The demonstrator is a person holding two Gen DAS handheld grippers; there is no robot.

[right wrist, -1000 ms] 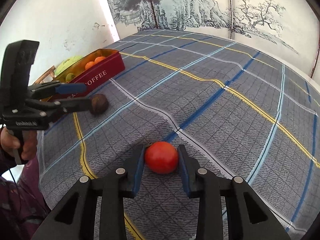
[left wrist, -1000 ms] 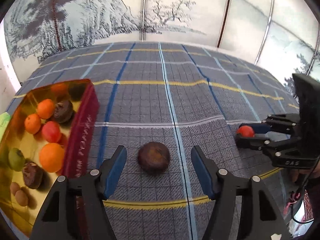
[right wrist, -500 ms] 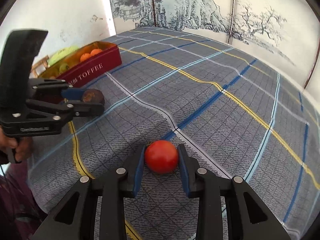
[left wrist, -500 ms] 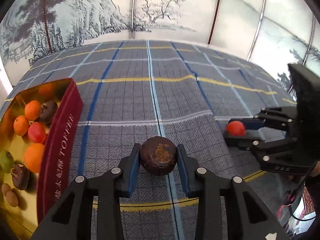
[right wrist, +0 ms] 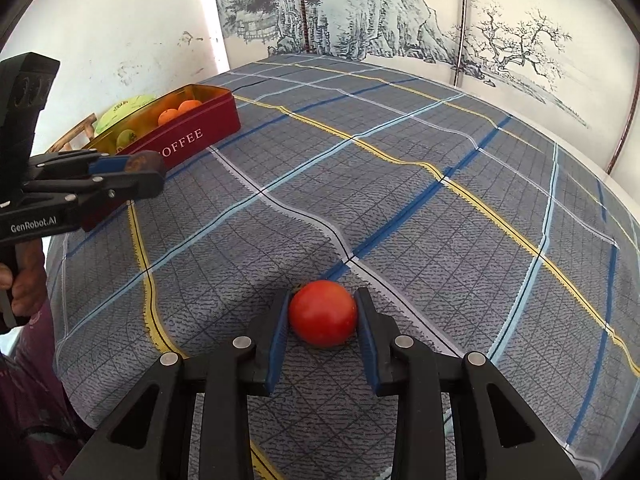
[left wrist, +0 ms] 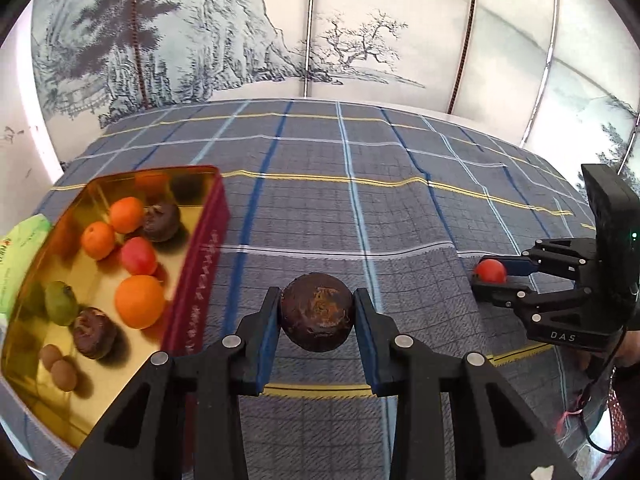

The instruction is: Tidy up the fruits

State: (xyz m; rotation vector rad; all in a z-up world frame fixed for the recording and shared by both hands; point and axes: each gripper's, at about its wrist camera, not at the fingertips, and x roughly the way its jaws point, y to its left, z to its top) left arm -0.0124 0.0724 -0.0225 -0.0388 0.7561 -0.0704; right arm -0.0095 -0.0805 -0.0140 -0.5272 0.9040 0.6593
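Observation:
My left gripper [left wrist: 317,297] is shut on a dark brown round fruit [left wrist: 316,320] and holds it just above the plaid cloth, right of the red toffee tin [left wrist: 200,280]. Inside the gold-lined tin lie several fruits: orange, red, green, brown and small tan ones. My right gripper [right wrist: 322,300] is shut on a red tomato-like fruit [right wrist: 322,316] low at the cloth near the front edge. In the left wrist view the right gripper [left wrist: 486,280] shows at the right with the red fruit [left wrist: 490,271]. In the right wrist view the left gripper [right wrist: 156,172] holds the brown fruit [right wrist: 140,162] in front of the tin [right wrist: 192,136].
A green packet [left wrist: 24,240] lies beyond the tin's left side, by a wooden frame [right wrist: 72,136]. A painted folding screen [left wrist: 320,40] rings the far side of the plaid-covered table [right wrist: 400,160]. A person's hand [right wrist: 24,284] grips the left handle at the near edge.
The left gripper closed on the brown fruit, which lay free on the cloth, then lifted it a little and swung toward the tin. The right gripper stayed shut on the red fruit.

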